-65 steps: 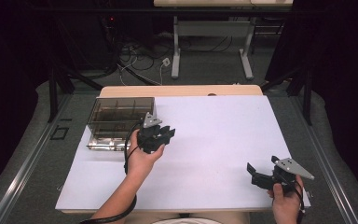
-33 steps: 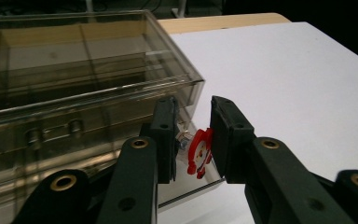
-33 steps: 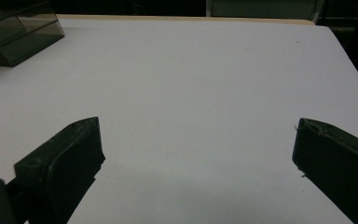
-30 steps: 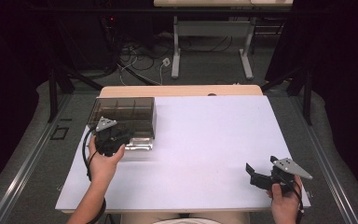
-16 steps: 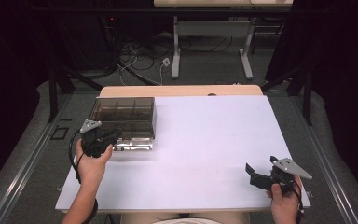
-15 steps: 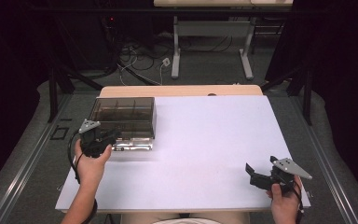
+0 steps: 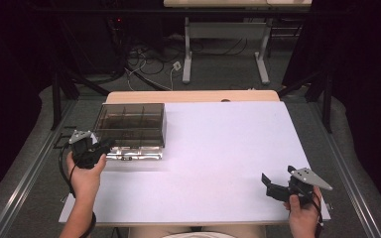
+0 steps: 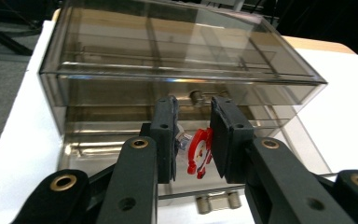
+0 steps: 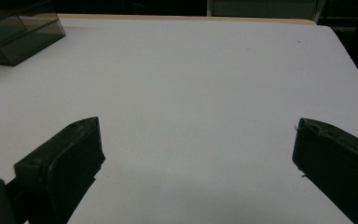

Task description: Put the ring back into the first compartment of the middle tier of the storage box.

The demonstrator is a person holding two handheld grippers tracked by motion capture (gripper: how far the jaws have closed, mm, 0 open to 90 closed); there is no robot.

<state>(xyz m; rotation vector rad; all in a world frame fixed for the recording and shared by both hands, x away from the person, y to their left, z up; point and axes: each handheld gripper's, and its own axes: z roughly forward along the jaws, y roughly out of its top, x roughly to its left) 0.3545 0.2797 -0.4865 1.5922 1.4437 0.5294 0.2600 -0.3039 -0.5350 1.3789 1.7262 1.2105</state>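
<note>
While the smoked plastic drawer box [image 7: 131,124] is sitting at the far left of the white bench [image 7: 218,158], the left gripper [image 8: 192,140] is reaching into its pulled-out bottom drawer [image 8: 121,140], jaws narrowed but not touching, with a small red-and-white piece [image 8: 199,151] lying between them. The right gripper [image 7: 273,187] is hovering well apart from the box, near the bench's right front corner, jaws spread wide and holding nothing.

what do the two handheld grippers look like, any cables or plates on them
Both are black. The left gripper has flat rectangular jaw pads on linked arms with brass-ringed pivots, a grey three-cornered plate and a looping black cable. The right gripper carries the same grey plate and broad black jaws. Forearms look bare.
</note>
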